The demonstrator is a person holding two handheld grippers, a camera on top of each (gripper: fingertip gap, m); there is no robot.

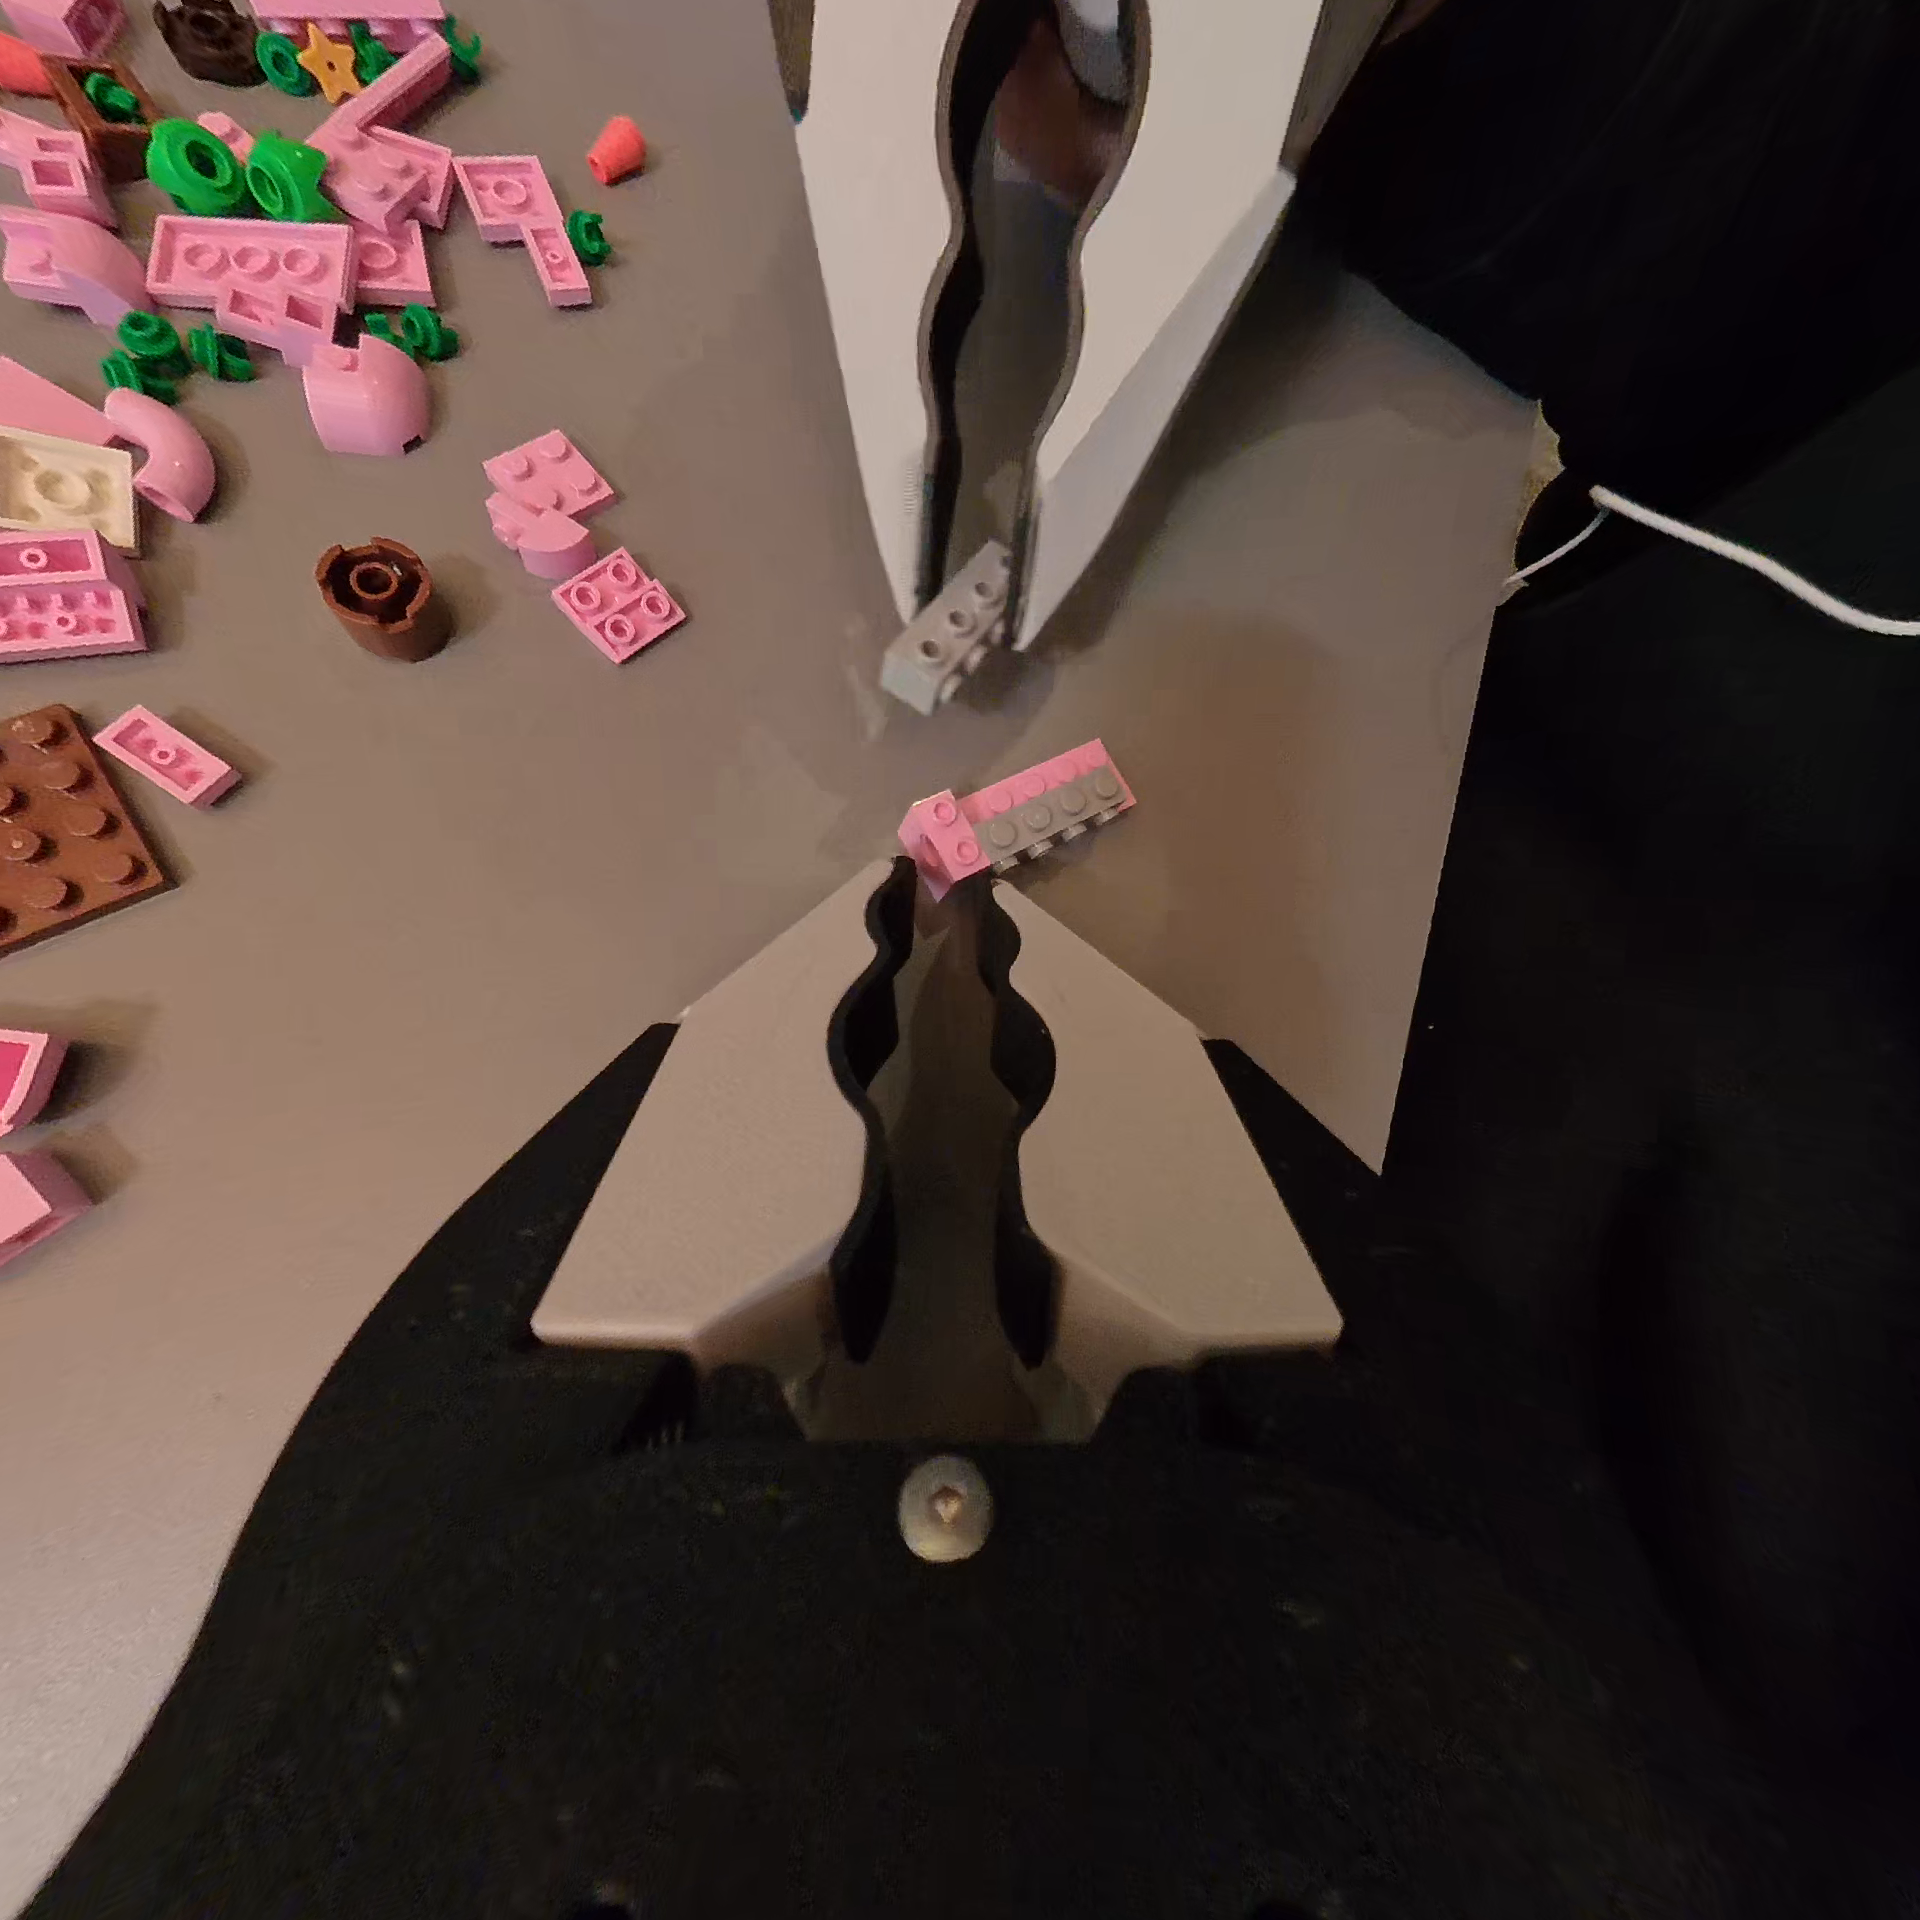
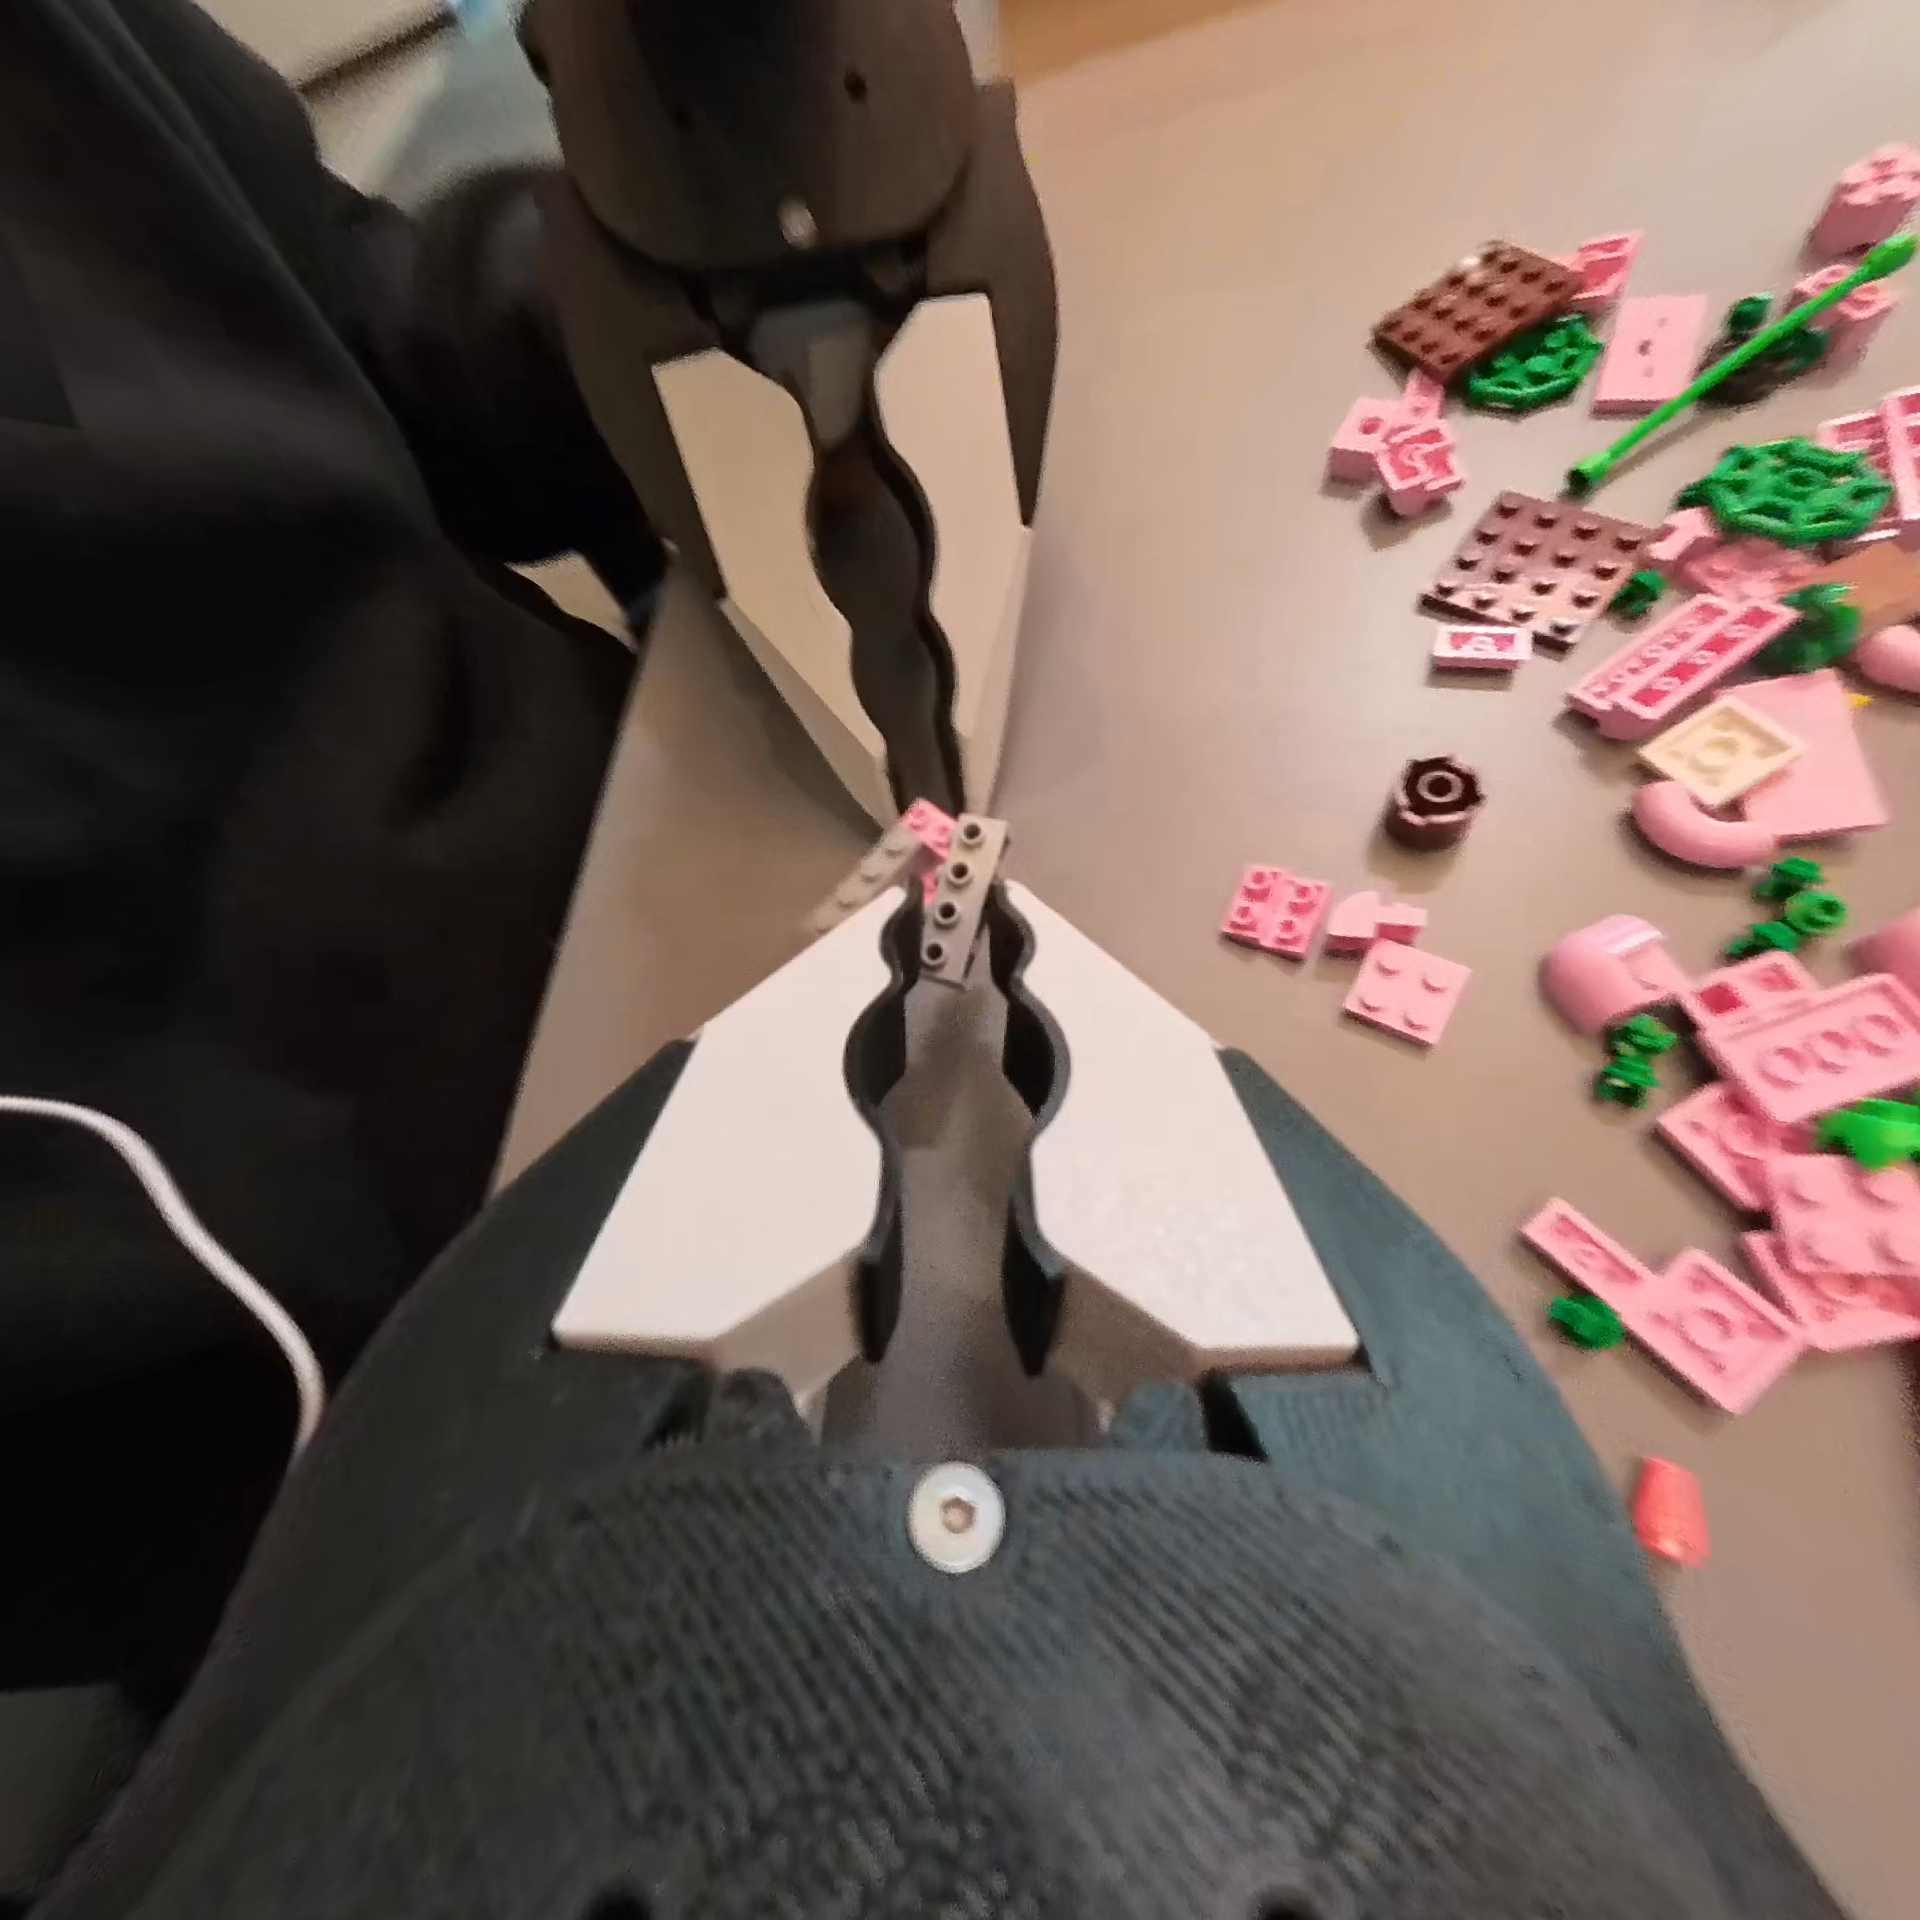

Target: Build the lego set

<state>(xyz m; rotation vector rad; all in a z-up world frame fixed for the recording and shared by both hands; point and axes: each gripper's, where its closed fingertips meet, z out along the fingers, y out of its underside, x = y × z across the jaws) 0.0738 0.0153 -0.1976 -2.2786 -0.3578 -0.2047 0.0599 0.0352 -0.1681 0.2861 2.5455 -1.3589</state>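
My left gripper (image 1: 951, 888) is shut on the pink end of a small pink and grey assembly (image 1: 1039, 816), held just above the grey table (image 1: 623, 935). My right gripper (image 1: 971, 618) comes in from the far side, shut on a grey brick with side studs (image 1: 940, 649) a short way from the assembly. In the right wrist view, my right gripper (image 2: 951, 914) holds the grey brick (image 2: 961, 883) lengthwise between its fingers. There the left gripper (image 2: 930, 795) holds the assembly (image 2: 873, 878) right against the brick; I cannot tell if they touch.
Several loose pink, green and brown pieces lie to the left (image 1: 249, 260), including a brown round brick (image 1: 382, 601), a brown plate (image 1: 62, 821) and a red cone (image 1: 616, 151). A person in black clothing (image 1: 1662, 935) stands at the table's edge (image 1: 1455, 831). My right fingertips sit around 4 cm from my left ones.
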